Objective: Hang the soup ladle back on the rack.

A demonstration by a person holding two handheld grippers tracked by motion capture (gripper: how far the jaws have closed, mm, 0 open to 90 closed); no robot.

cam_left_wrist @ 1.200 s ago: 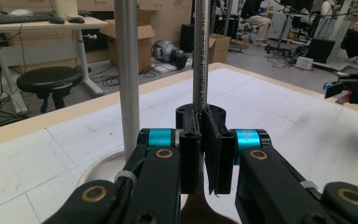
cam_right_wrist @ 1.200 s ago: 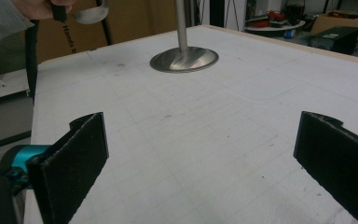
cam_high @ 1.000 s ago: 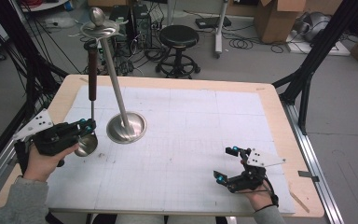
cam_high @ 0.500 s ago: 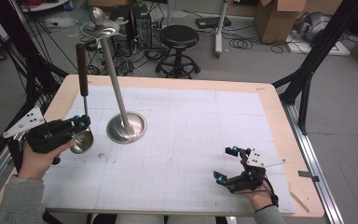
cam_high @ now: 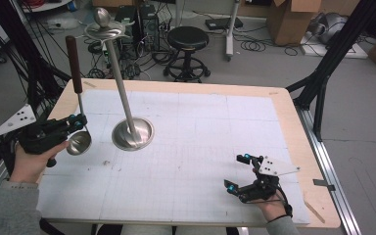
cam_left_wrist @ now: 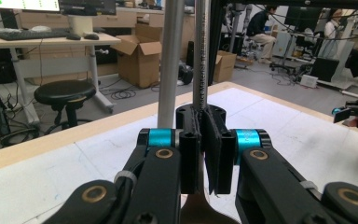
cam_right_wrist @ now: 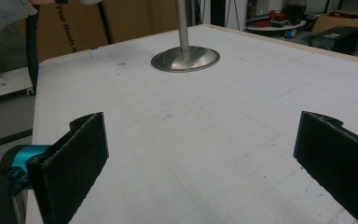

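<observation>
Since the earlier frames, our left tongs (cam_high: 76,122) carry the ladle (cam_high: 78,142) outward, away from the metal stand (cam_high: 132,133), handle upright. They clamp its thin shaft just above the bowl, which is empty as far as we can tell. Our right tongs (cam_high: 239,171) rest wide open on the tabletop (cam_high: 200,122), holding nothing. We judge the next move is hanging the ladle on the stand's top.

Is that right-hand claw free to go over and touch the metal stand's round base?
Probably yes. The right gripper is open and holds nothing, and bare table lies between it and the stand's base. The ladle, held in the left gripper, sits on the base's far side.
</observation>
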